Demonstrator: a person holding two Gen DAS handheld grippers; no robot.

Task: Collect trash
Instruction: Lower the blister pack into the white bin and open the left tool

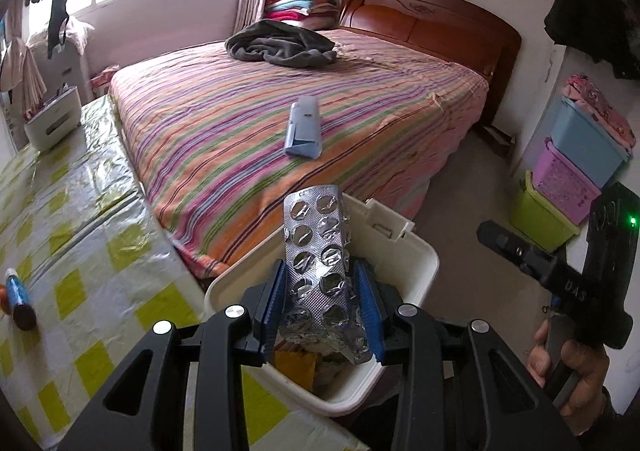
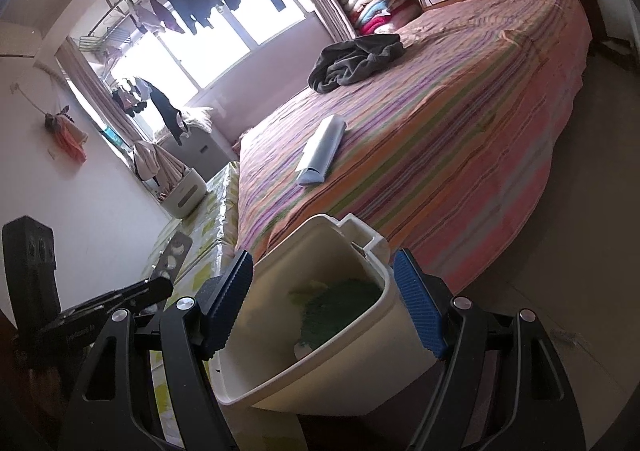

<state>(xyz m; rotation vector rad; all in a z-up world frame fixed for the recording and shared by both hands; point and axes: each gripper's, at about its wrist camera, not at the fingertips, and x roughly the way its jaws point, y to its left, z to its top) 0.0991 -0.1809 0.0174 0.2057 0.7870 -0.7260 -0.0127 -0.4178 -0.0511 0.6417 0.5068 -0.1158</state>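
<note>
Left gripper [image 1: 320, 299] pinches a spent foil blister pack [image 1: 320, 263] by its lower half, blue pads pressed against both long edges, directly above the open mouth of a cream waste bin [image 1: 420, 263] that stands between the bed [image 1: 280, 123] and the plastic-covered table [image 1: 80, 251]. Right gripper [image 2: 324, 303] hangs over the same bin with its jaws wide apart on either side of the rim and, as far as its own view shows, gripping nothing; from the left-wrist view its black body and the hand [image 1: 568, 363] holding it sit at the right edge. The pack is buckled and held only by its edges, so it could spring out sideways or catch on a pad when let go and fall to the floor instead of among the paper and green scraps inside. With both tools crowded over one small opening, a knock against the rim could tip the light bin. Count: one blister pack in the claw, one bin, one flattened blue carton [image 1: 304, 127] lying on the striped bedspread, one small tube [image 1: 18, 303] on the table, one white tissue box [image 1: 52, 119] at the far end of the table, two grippers.
</note>
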